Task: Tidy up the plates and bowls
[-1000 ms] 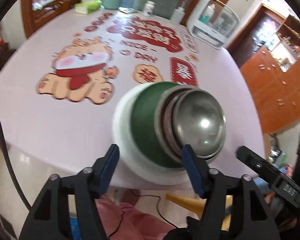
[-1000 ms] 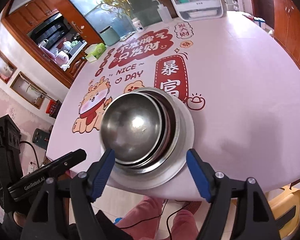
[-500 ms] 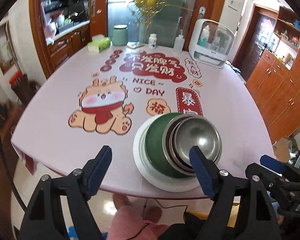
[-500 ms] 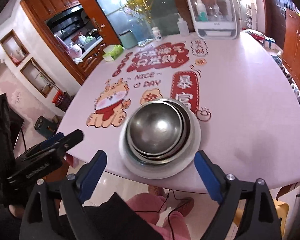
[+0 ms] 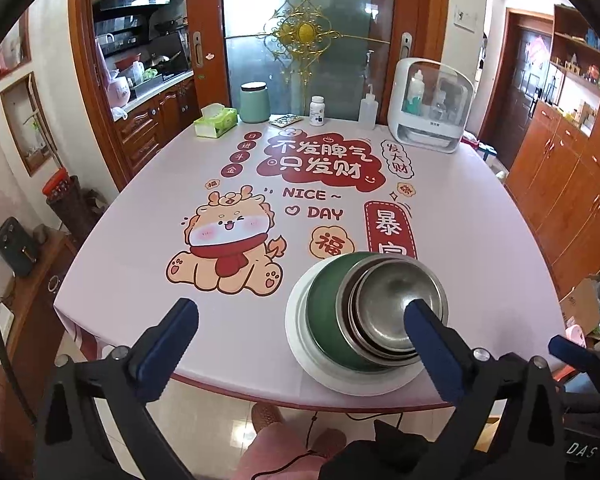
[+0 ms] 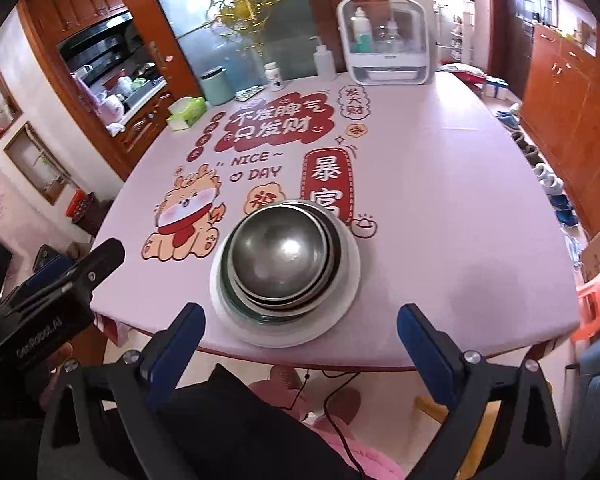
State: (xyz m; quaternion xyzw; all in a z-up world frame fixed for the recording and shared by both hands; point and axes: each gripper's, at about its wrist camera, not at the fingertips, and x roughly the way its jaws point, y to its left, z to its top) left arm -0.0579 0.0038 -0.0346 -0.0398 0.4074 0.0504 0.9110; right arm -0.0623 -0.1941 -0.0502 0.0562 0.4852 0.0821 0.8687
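Observation:
A stack of dishes stands near the front edge of the pink table (image 5: 140,280). A white plate (image 5: 300,344) is at the bottom, a green bowl (image 5: 324,304) on it, and nested steel bowls (image 5: 392,300) on top. The stack also shows in the right wrist view, with the steel bowls (image 6: 280,256) on the white plate (image 6: 348,296). My left gripper (image 5: 300,336) is open and empty, pulled back above the table edge. My right gripper (image 6: 300,332) is open and empty, pulled back in front of the stack. The left gripper's body (image 6: 48,308) shows at the left of the right wrist view.
At the table's far edge stand a white sterilizer box (image 5: 428,108), a squeeze bottle (image 5: 367,110), a pill bottle (image 5: 317,110), a green canister (image 5: 254,102) and a tissue box (image 5: 215,121). Wooden cabinets (image 5: 560,176) line the right. A pink stool (image 6: 598,300) stands by the table's right.
Both grippers have pulled back and up from the stack, which now looks smaller. The jaws stay open. The stack has not moved.

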